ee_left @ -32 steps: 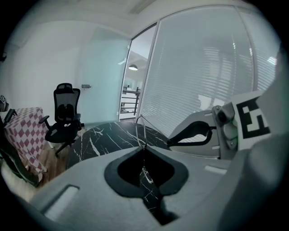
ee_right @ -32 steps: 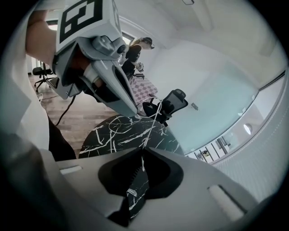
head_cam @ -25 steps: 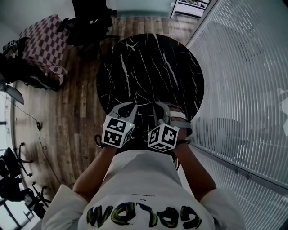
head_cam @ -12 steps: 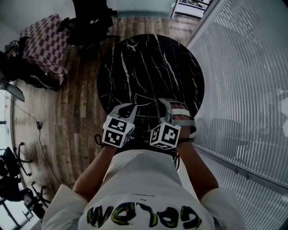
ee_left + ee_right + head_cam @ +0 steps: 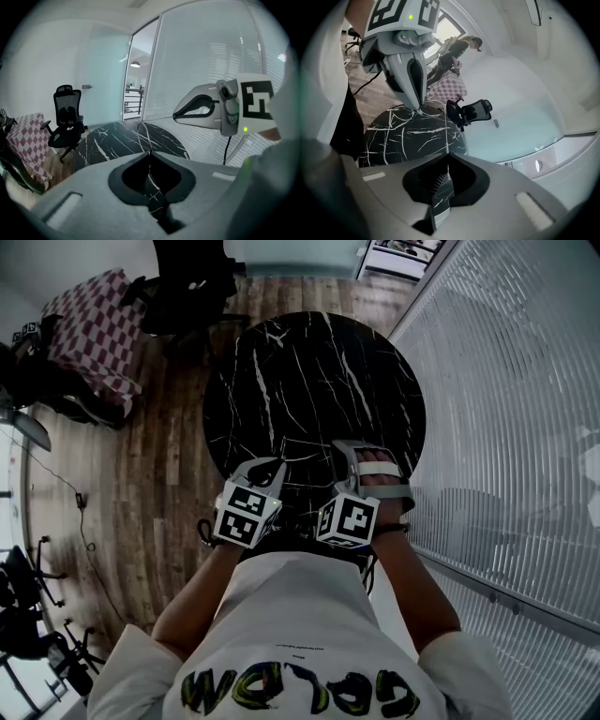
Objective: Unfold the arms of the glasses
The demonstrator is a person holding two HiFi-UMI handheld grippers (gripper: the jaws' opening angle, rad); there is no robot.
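- Left gripper: jaws together, clamped at their tips on a thin wire part of the glasses. A rim loop of the frame rises just past the tips.
- Right gripper: jaws together, clamped on a thin straight wire of the same frame. This wire runs from the tips across to the tips of the left gripper.
- Glasses, position: held off the desk between the two grippers, above the desk's near edge. The frame is too fine to make out in the head view.
- Fittings: two marker cubes, one per gripper, side by side and close to the person's chest.
- Desk: round, with a black top that has white marble veining. Its near edge lies under the grippers.
- Floor: brown wood planks. A thin cable trails across it at the left.
- Slatted wall: pale panels with fine horizontal slats, running along the right side just beside the desk.
- Office chair: black, high-backed, standing beyond the desk's far edge.
- Checked cloth: red and white, draped over furniture at the far left, well apart from the desk.
- Frosted panel: pale blue-green, on the far wall behind the chair.
- Person: white shirt with lettering, seen from above.
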